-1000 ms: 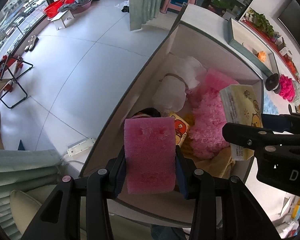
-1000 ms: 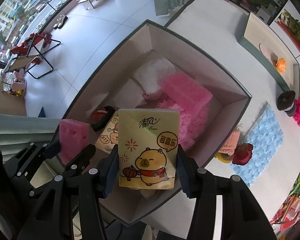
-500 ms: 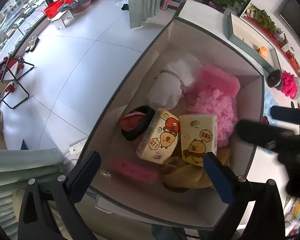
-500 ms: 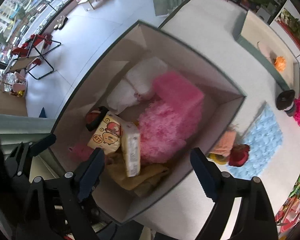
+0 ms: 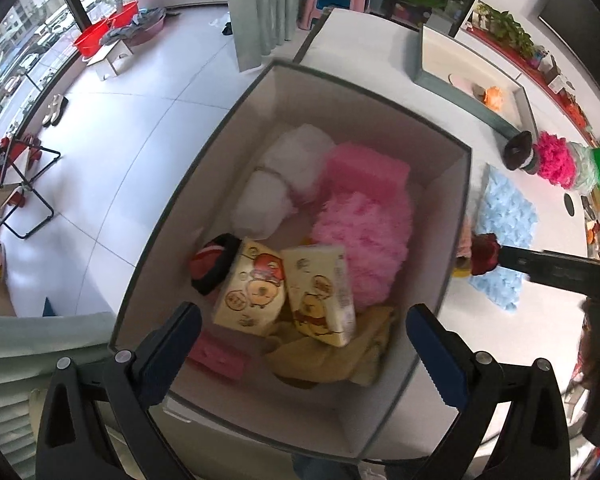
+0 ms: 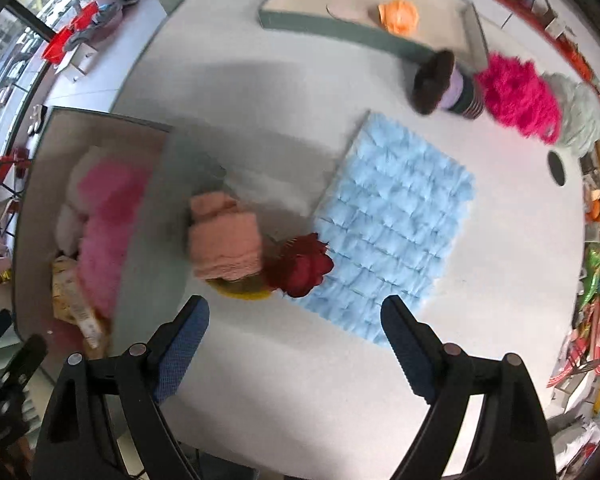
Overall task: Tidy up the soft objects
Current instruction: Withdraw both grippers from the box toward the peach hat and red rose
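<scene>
Peach towel (image 6: 224, 240), folded, fuzzy, beside box (image 6: 168, 216)

The box (image 6: 32, 200) is motion-blurred in the right wrist view.

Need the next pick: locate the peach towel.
Right wrist view, left of centre: the peach towel lies on the table beside the box, touching the red flower.

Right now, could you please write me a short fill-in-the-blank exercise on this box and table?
1. Both tissue packs lie inside the ____.
2. The left claw holds ____.
3. The mat on the table is light ____.
4. The peach towel lies ____ the box.

Missing words: box; nothing; blue; outside
</scene>
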The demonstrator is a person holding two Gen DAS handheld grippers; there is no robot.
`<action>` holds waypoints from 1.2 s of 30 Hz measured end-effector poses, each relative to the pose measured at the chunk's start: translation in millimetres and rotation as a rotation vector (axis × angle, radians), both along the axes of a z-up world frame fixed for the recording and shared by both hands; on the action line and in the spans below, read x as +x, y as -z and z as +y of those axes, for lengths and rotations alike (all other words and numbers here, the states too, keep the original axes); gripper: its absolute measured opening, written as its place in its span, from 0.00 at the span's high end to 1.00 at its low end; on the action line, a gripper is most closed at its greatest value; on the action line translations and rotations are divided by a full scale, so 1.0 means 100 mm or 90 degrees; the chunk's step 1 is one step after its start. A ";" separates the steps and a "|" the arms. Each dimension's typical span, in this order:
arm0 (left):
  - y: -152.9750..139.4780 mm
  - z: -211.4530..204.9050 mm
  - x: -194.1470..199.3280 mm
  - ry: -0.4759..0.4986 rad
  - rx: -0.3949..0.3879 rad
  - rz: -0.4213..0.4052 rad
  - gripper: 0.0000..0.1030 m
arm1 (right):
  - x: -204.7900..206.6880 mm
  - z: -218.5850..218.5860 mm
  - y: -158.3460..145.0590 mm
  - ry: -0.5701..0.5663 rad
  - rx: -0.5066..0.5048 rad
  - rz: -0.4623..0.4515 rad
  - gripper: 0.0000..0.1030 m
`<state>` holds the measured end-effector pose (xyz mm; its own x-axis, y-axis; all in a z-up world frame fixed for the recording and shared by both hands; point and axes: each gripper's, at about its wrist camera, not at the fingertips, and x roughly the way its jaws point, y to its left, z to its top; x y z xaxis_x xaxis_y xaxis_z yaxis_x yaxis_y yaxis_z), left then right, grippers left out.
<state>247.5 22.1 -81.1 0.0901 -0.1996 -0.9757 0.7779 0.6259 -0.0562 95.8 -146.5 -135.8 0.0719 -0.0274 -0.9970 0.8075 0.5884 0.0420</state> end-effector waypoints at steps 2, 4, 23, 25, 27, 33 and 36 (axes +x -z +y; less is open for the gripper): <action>-0.04 -0.01 -0.03 0.002 0.004 -0.007 0.00 | 0.01 -0.08 0.14 0.019 0.022 -0.025 0.13; -0.07 -0.02 -0.07 0.003 0.014 -0.015 0.00 | 0.06 -0.14 0.26 0.027 0.051 -0.056 0.13; -0.21 -0.60 -0.96 0.113 0.009 0.007 0.00 | -1.01 -0.51 0.87 0.103 0.095 0.035 0.06; -0.13 -0.72 -1.13 0.130 0.013 0.014 0.00 | -1.35 -0.55 0.85 0.141 0.092 0.036 0.06; -0.04 -0.81 -1.21 0.134 0.020 0.021 0.00 | -1.51 -0.57 0.79 0.152 0.085 0.020 0.06; 0.37 -1.10 -1.35 0.075 0.048 0.077 0.00 | -1.33 -0.71 0.60 0.106 0.061 -0.035 0.06; 0.54 -1.19 -1.33 0.022 0.062 0.085 0.00 | -1.11 -0.76 0.56 0.057 0.033 -0.024 0.06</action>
